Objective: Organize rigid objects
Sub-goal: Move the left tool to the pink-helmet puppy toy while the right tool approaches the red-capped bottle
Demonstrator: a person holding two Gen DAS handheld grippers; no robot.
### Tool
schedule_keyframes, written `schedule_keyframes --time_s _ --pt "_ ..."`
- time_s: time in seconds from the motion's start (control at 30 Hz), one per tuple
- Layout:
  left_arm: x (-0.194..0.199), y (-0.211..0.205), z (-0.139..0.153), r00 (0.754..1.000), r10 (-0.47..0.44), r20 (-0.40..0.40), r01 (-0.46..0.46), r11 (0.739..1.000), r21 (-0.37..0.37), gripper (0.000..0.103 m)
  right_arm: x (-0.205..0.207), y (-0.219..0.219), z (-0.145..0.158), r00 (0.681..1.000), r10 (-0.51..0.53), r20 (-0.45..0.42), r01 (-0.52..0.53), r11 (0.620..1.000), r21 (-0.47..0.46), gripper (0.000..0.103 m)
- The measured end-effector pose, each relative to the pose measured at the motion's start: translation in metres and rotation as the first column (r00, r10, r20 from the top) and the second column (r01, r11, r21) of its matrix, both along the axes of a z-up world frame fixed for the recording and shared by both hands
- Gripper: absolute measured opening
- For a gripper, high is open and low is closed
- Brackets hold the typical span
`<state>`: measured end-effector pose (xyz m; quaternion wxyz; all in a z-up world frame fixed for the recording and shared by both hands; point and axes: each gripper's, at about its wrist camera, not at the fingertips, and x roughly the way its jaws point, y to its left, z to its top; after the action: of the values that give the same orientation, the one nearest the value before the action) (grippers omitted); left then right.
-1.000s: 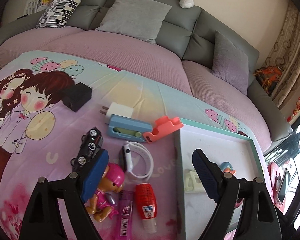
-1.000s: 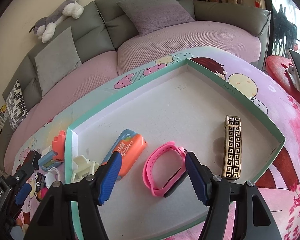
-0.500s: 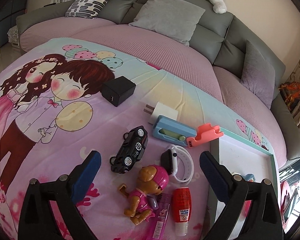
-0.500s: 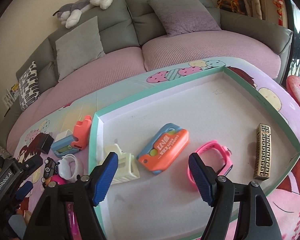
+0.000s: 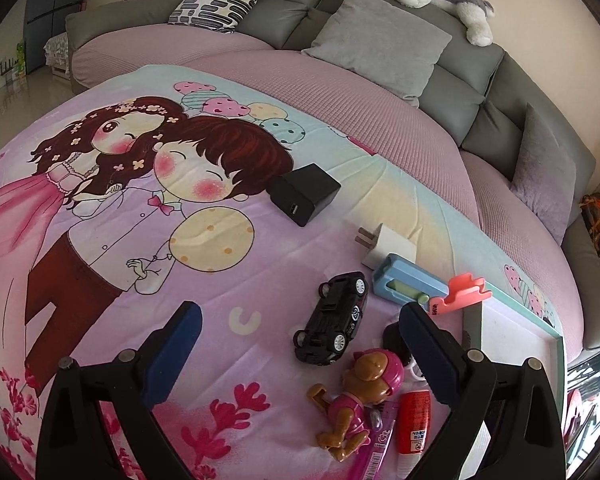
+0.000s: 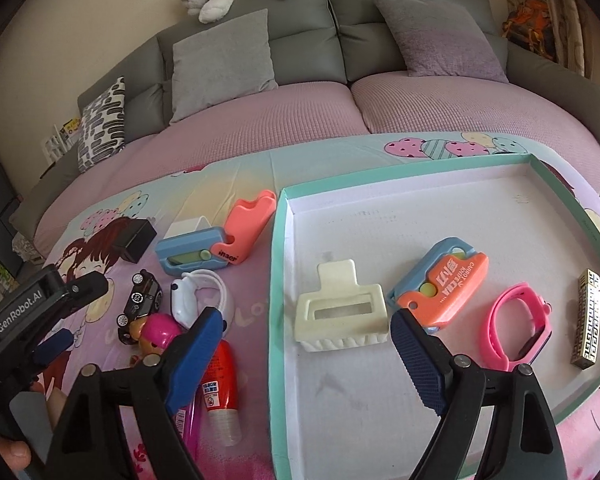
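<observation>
Both claws hang wide open and empty, the right claw (image 6: 308,338) just widened, over a cartoon-printed surface (image 5: 112,240) where a black toy car (image 5: 332,318), brown-and-pink puppy figure (image 5: 360,396) and red tube (image 6: 222,376) lie beside the teal-rimmed white tray (image 6: 278,280) holding a cream clip (image 6: 340,306), orange-blue cutter (image 6: 440,280), pink watch (image 6: 518,326) and gold patterned bar (image 6: 588,318).

Both wrist cams near, angled down over bedspread (image 5: 148,240); shared: toy car (image 5: 334,320), box rim (image 6: 278,280).

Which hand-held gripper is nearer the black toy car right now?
Left. The left hand-held gripper hangs open right by the black toy car. The right hand-held gripper straddles the tray edge, with other toys between.
</observation>
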<state>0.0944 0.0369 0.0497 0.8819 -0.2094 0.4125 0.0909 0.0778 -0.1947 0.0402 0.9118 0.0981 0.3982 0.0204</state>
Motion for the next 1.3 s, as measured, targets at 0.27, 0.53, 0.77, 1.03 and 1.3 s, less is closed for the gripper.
schedule_keyframes --time_s 0.27,0.53,0.77,1.03,1.3 --pt "0.002 -0.001 -0.003 0.996 -0.075 -0.049 0.077 0.996 0.036 0.099 -0.001 0.015 0.0 0.999 0.035 0.007 -0.035 0.999 -0.038 0.096" --pt "0.008 -0.021 -0.014 0.974 -0.186 -0.127 0.196 0.977 0.079 0.099 -0.001 0.011 0.001 1.0 0.009 0.018 -0.008 0.999 -0.039 0.103" --pt "0.01 -0.029 -0.024 0.96 -0.225 -0.164 0.239 0.969 0.068 0.099 -0.001 0.0 0.0 0.999 -0.029 0.016 0.029 0.999 -0.016 0.103" --pt "0.014 -0.043 -0.031 0.949 -0.264 -0.173 0.279 0.958 0.067 0.099 -0.002 -0.008 0.002 0.998 -0.06 0.021 0.06 0.998 0.019 0.103" --pt "0.018 -0.056 -0.044 0.93 -0.28 -0.237 0.318 0.938 0.14 0.099 -0.002 -0.006 0.002 0.999 -0.045 0.02 0.045 0.999 0.011 0.103"
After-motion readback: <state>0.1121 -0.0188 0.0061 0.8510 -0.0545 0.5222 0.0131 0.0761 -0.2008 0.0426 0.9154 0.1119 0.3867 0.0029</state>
